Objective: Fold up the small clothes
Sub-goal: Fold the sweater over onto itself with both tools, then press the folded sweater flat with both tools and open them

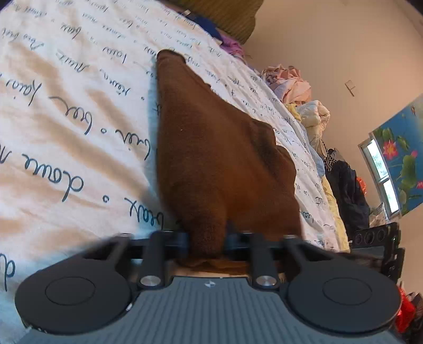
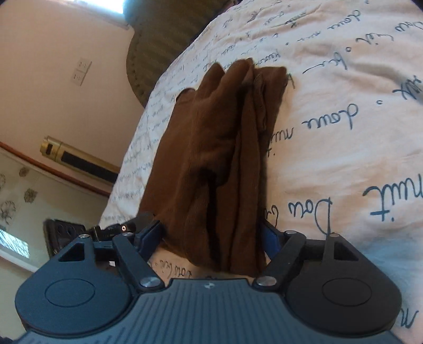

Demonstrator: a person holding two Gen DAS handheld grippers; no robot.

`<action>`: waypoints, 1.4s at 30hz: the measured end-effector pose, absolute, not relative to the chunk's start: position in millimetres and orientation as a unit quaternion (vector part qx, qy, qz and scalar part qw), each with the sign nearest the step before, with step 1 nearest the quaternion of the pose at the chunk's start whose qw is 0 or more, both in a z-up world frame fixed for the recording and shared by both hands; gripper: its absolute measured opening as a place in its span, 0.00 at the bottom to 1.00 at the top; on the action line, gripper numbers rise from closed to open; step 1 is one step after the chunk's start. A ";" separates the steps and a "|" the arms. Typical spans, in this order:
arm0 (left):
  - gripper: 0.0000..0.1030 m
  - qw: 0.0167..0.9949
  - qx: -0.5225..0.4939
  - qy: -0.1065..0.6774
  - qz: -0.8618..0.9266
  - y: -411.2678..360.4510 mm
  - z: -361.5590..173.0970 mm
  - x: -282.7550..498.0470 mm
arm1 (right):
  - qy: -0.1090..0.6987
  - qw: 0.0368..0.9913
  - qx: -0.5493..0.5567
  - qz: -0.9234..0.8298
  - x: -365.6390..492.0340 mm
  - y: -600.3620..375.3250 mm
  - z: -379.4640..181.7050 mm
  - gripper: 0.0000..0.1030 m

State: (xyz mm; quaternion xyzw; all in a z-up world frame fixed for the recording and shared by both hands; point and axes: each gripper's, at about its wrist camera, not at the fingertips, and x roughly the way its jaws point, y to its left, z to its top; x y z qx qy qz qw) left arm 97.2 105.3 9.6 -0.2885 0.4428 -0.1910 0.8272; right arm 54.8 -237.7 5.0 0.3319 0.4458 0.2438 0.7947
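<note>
Brown garment (image 1: 211, 148) edges pinched, bedsheet (image 1: 79, 111) w/ room.

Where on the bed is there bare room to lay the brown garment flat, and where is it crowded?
Bare sheet lies left of the brown garment in the left view, up to the green pillow. In the right view it lies to the garment's right. The far edge is crowded with piled clothes.

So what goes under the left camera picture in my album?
Left tongs pinching a brown cloth over the bed.
</note>
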 end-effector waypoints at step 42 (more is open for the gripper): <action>0.79 0.873 -0.287 0.377 -0.117 114.0 27.5 73.8 | 0.391 0.844 0.321 0.177 64.8 -276.4 34.8 0.64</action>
